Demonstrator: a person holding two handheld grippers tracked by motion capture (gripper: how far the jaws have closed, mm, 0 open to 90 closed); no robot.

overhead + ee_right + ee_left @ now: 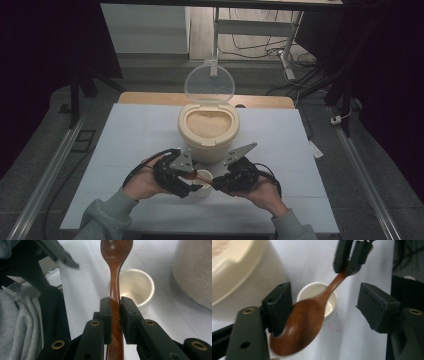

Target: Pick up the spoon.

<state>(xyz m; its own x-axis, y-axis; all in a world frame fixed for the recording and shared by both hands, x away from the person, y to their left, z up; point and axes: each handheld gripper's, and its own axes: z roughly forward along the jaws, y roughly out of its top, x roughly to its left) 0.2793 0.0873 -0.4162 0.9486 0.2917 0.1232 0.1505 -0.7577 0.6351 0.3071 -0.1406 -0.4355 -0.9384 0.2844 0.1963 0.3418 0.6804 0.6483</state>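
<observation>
A brown wooden spoon (307, 322) hangs level over a small white cup (329, 307) at the table's front. My right gripper (115, 307) is shut on the spoon's handle (115, 285), with the bowl pointing away from it over the cup (136, 286). The spoon's bowl lies between the jaws of my left gripper (325, 307), which stand apart; the bowl sits close against the left jaw and well clear of the right one. In the high view both grippers (187, 186) (216, 185) meet just in front of the cup (204, 176).
A cream rice container (208, 125) full of grain stands right behind the cup, its clear round lid (209, 82) tipped up at the back. The white table (140, 130) stretches out to both sides. Grey sleeves (22, 322) come in from the front edge.
</observation>
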